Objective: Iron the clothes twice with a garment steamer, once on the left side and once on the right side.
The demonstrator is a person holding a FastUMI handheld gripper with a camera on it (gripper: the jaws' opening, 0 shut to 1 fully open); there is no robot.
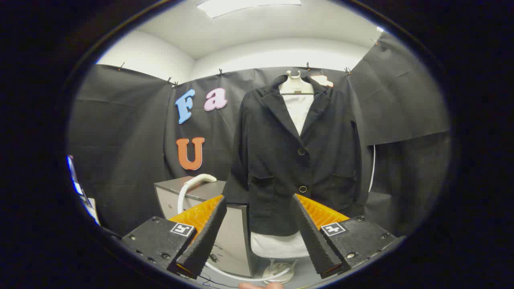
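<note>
Booth wall: I see black cloth [120, 132] hung by clips across the back and both sides, with a white wall and ceiling above it.
Garment: a black buttoned jacket of matte woven cloth [297, 160] hangs on a white mannequin torso [298, 106], straight ahead of my fingers and beyond them. Two dark buttons run down its front, both fastened. A white hem shows under the jacket, above a round white stand base [278, 272].
Cabinet: a grey box-shaped cabinet with a dark top [192, 196] stands left of the jacket, against the cloth.
Steamer: the white curved steamer head with its white hose [199, 179] rests on the cabinet top, the hose looping down the front towards the floor. It lies beyond my left finger, well apart from it.
Gripper: my two-finger gripper [259, 200] has its fingers spread wide with nothing between them; the jacket's lower front shows through the gap.
Hand: a fingertip [261, 285] shows just below the gripper.
</note>
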